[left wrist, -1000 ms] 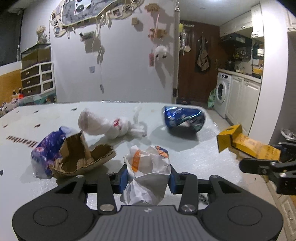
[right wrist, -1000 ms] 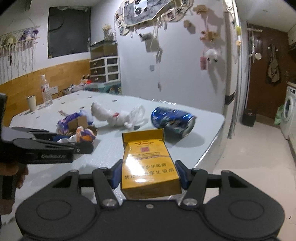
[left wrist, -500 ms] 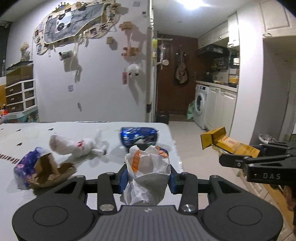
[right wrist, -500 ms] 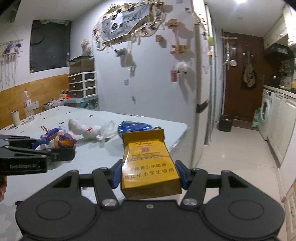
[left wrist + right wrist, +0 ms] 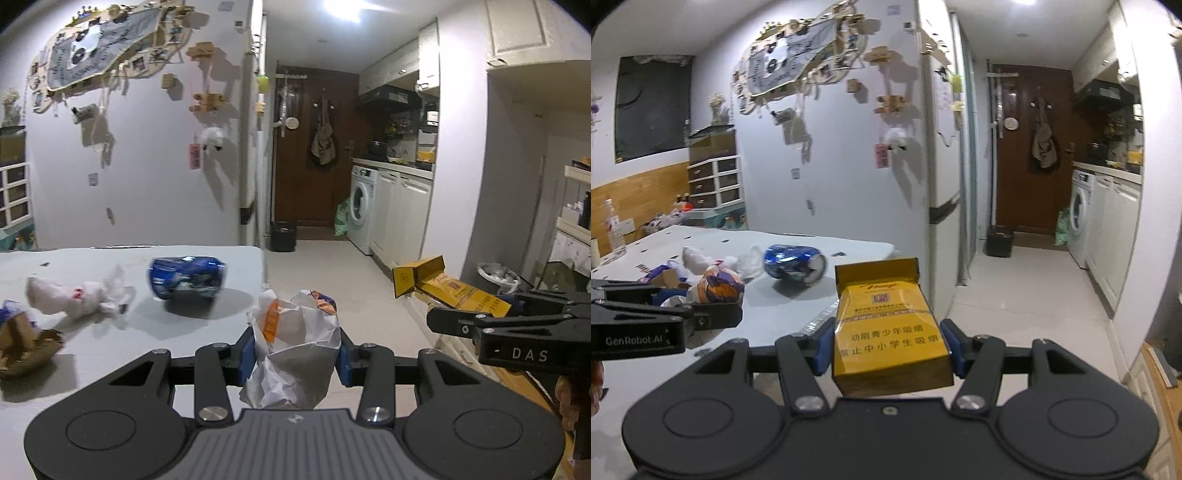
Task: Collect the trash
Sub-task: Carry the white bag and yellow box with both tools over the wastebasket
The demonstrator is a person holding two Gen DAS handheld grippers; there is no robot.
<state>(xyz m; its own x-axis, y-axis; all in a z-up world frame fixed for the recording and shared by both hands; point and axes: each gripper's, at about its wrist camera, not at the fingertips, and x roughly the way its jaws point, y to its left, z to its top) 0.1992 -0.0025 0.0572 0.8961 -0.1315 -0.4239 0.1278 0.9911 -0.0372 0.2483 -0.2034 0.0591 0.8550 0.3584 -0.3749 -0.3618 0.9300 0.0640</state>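
Note:
My left gripper (image 5: 297,349) is shut on a crumpled white paper wrapper (image 5: 295,343) with orange print, held above the table's right edge. My right gripper (image 5: 888,345) is shut on a yellow cigarette box (image 5: 886,328) with its lid open; the box also shows in the left wrist view (image 5: 443,286). On the white table (image 5: 110,339) lie a crushed blue can (image 5: 186,282), a white plastic wad (image 5: 77,299) and a torn brown cardboard piece (image 5: 26,347). The left gripper and its wrapper (image 5: 714,288) also show at the left of the right wrist view.
A fridge (image 5: 943,184) with magnets stands beyond the table. A small black bin (image 5: 283,236) sits by the brown door. A white-lined bin (image 5: 496,277) is at the right. A washing machine (image 5: 362,206) and cabinets line the hallway floor.
Both grippers have swung right, away from the table toward the hallway, each keeping its item. The table trash has slid to the left of both views.

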